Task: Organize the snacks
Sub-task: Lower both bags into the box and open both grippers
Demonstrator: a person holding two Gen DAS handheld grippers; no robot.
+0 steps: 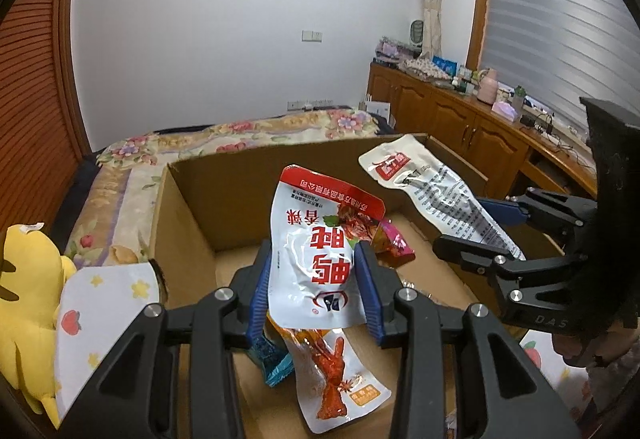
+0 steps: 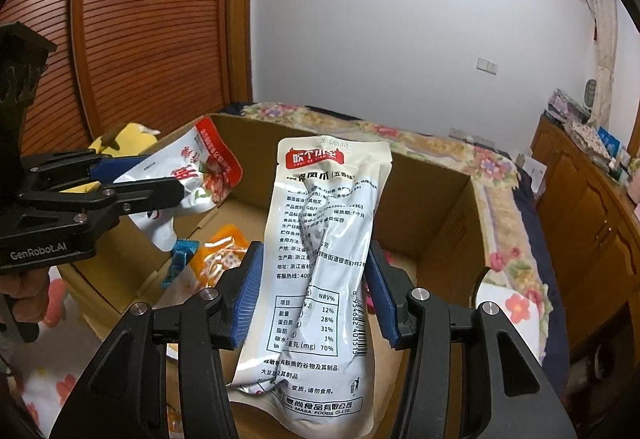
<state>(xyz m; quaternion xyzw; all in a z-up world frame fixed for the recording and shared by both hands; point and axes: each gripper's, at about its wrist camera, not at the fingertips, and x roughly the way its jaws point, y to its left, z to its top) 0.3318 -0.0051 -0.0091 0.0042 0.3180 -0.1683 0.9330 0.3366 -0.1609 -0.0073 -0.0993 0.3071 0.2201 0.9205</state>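
Observation:
My left gripper (image 1: 314,287) is shut on a white snack pouch with red characters (image 1: 316,239), held above an open cardboard box (image 1: 224,179). My right gripper (image 2: 314,295) is shut on a cream pouch with a printed nutrition label (image 2: 320,259), also over the box (image 2: 448,195). Each gripper shows in the other's view: the right one (image 1: 476,231) with its pouch (image 1: 420,179), the left one (image 2: 160,183) with its pouch (image 2: 200,175). On the box floor lie a chicken-foot packet (image 1: 336,383), a teal packet (image 1: 276,363), a pink packet (image 1: 394,241) and an orange packet (image 2: 224,255).
The box sits on a bed with a floral quilt (image 1: 240,131). A yellow plush toy (image 1: 28,299) and a white cloth with fruit prints (image 1: 104,311) lie at the left. Wooden cabinets with clutter (image 1: 460,111) stand to the right, a slatted wooden door (image 2: 140,19) to the left.

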